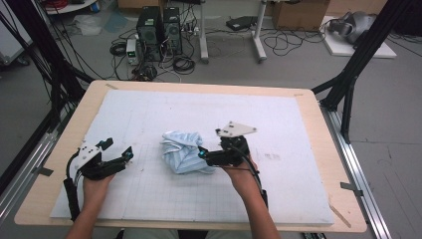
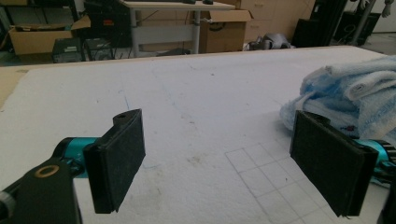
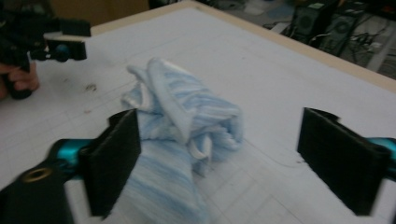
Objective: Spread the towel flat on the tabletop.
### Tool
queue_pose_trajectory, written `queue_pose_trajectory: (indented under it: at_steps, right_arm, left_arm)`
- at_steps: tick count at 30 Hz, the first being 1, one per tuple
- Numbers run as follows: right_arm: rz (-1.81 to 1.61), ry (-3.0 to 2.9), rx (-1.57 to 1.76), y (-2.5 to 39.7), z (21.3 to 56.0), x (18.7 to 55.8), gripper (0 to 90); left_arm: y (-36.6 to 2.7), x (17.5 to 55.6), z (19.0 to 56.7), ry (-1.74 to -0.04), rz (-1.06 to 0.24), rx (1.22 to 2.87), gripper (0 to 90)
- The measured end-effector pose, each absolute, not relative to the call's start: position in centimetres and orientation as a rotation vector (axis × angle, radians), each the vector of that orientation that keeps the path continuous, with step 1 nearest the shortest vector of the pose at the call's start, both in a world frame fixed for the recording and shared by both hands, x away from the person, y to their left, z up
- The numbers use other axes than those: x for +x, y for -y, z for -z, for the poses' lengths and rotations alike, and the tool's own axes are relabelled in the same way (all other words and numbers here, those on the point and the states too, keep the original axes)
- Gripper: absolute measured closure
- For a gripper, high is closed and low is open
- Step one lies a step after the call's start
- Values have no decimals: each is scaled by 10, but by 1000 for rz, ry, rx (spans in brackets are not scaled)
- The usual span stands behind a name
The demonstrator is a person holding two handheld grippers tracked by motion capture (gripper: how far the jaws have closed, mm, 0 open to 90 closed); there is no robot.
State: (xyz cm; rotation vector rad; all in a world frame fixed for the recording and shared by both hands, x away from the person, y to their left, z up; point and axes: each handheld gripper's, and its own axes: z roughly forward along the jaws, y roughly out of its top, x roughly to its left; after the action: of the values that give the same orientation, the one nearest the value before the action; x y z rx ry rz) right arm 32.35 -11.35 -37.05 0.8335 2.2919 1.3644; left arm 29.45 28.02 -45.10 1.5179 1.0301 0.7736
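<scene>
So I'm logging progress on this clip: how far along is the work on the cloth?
Nothing looks done yet: the blue striped cloth lies crumpled in a heap on the white mat. In hand: the right tool is open at the heap, one pad against the fabric, nothing gripped. The left tool is open, beside the heap and apart from it. Grasping and whatever follows remain.

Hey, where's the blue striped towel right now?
In the high view the crumpled blue striped towel lies near the middle of the white mat, right beside the right tongs, with the left tongs farther off.
</scene>
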Motion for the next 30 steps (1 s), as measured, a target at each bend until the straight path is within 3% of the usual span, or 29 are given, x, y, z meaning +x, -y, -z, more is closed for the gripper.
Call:
queue_pose_trajectory:
  at_steps: [1,2,3,6,7,11,12,21,30]
  right_arm:
    - [-1364,-2292,834,114,370,324,282]
    - [-1335,-2332,805,99,375,328,356]
    - [-1335,-2332,805,99,375,328,356]
    - [-1262,-2395,759,78,386,336,495]
    - [-1262,-2395,759,78,386,336,495]
    - [-1186,-2396,740,74,390,339,783]
    - [-1205,-2345,764,80,385,339,808]
    - [-1257,-2152,907,139,363,334,818]
    - [-1228,-2029,1077,189,363,329,817]
  left_arm:
    - [-280,295,451,-1030,-774,1518,185]
    - [-280,294,451,-1031,-774,1516,187]
    - [-280,294,451,-1031,-774,1517,187]
    - [-280,294,451,-1031,-775,1520,192]
    - [-280,294,451,-1030,-777,1521,192]
    - [-280,294,451,-1031,-775,1520,198]
    - [-280,294,451,-1032,-776,1519,200]
    - [-280,295,451,-1033,-774,1523,203]
    - [-280,295,451,-1037,-771,1520,207]
